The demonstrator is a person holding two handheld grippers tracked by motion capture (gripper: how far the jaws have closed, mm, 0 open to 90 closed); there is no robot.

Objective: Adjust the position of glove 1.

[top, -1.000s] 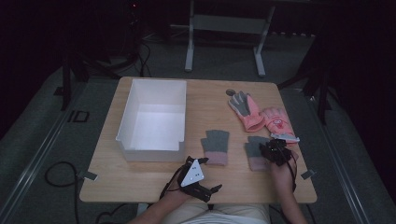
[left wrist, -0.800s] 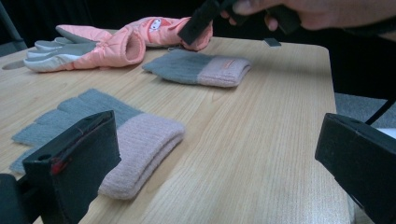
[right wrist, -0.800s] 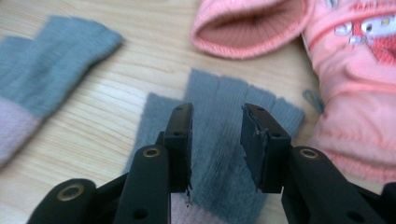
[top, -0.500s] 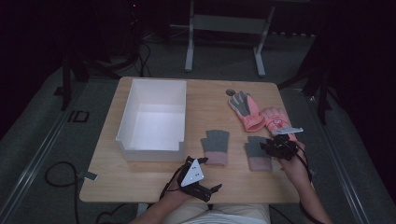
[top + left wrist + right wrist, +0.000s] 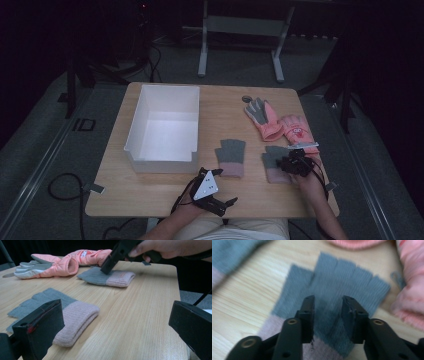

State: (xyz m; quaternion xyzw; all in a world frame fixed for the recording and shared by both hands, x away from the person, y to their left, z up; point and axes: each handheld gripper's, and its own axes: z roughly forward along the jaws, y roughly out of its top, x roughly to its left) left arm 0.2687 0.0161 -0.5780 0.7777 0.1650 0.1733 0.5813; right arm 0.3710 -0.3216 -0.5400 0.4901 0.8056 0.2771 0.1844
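Right claw [image 5: 327, 305] tilted onto glove [image 5: 342, 285]

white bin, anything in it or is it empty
Empty: the high view shows the white bin with a bare white floor, and all four gloves lie on the table beside it.

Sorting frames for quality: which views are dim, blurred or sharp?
High view: dim, dark surround, bin brightest. Right gripper view: motion-blurred, glove soft. Left gripper view: near jaws out of focus, far gloves sharper.

wood table [image 5: 165, 192] | white bin [image 5: 162, 125] far left of right gripper [image 5: 292, 162] | grey-pink gloves [image 5: 231, 157] under/left of it | pink gloves [image 5: 280, 122] just beyond
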